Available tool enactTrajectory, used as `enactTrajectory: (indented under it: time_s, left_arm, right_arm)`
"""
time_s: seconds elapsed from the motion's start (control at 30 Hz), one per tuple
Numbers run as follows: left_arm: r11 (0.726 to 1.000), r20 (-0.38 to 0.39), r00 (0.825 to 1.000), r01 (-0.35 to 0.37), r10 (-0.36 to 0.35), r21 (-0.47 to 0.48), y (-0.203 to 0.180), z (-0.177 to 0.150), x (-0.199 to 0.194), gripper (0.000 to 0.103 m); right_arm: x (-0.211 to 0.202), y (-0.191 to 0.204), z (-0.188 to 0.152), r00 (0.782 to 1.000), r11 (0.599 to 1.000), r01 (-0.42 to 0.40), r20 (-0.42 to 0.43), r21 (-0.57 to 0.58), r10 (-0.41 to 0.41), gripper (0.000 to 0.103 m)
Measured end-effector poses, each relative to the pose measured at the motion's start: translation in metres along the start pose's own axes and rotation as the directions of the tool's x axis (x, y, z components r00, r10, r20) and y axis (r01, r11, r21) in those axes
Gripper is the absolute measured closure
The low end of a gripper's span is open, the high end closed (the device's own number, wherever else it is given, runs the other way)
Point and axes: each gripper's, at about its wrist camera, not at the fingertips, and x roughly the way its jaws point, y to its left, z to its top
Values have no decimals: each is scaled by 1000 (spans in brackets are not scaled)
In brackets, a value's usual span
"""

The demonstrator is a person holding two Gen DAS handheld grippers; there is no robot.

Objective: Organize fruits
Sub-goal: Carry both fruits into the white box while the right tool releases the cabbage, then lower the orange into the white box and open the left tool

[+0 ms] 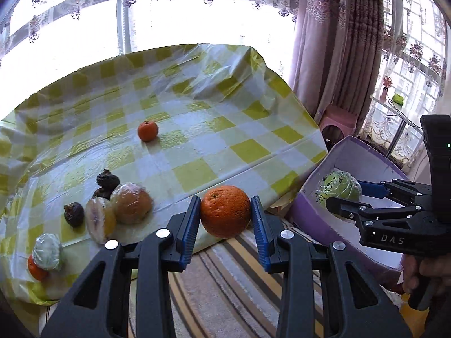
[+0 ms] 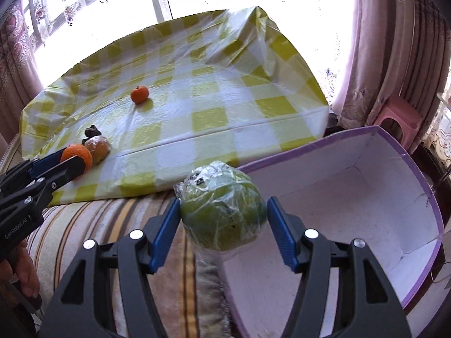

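Checked cloth [image 1: 197, 129] covers the tabletop, with one small orange [image 1: 147, 131] at upper left and three dark fruits [image 1: 107, 180] near two wrapped ones at lower left. Left gripper [image 1: 225, 214] jaws clamp one orange [image 1: 225, 211] at centre. Right gripper [image 2: 223, 217] jaws hold one wrapped green fruit [image 2: 222, 208] beside the purple box [image 2: 338, 152].

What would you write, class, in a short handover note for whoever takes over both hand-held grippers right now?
Left hand-held gripper: shut on the large round orange, off the table's edge.
Right hand-held gripper: shut on the plastic-wrapped green fruit, at the rim of the purple cardboard box.
Done: nothing visible in the box yet.
Left: drop both, then collect the small tangerine, wrapped fruits and dark fruits on the yellow checked tablecloth.
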Motion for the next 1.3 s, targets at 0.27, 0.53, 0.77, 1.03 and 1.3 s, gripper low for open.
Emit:
enactTrajectory:
  time_s: [0.27,0.53,0.77,1.03,1.3]
  left_arm:
    - [962,-90,985,166,-150,217,-98,18,57,68]
    - [888,-259,953,249,-155,386,-151,17,121,68]
    - [854,-317,945,229,-80,468,-156,17,153,69]
    - [841,-373,928,216,-18,496,-155,9,183,68]
    - [837,-385,921,250,-51,486,-154,9,187,64]
  right_arm:
    - [12,-66,-37,985,985,160,-69,62,-155,40]
    - [32,-66,-38,986,983,161,-61,92,-156,40]
    - [42,-56,-31,984,982,168,-82,87,-161,39]
    - [60,-51,-31,968,981,191,-175,43,-180,38]
    - [61,-45,-32,964,978,204,-181,30,-196,19]
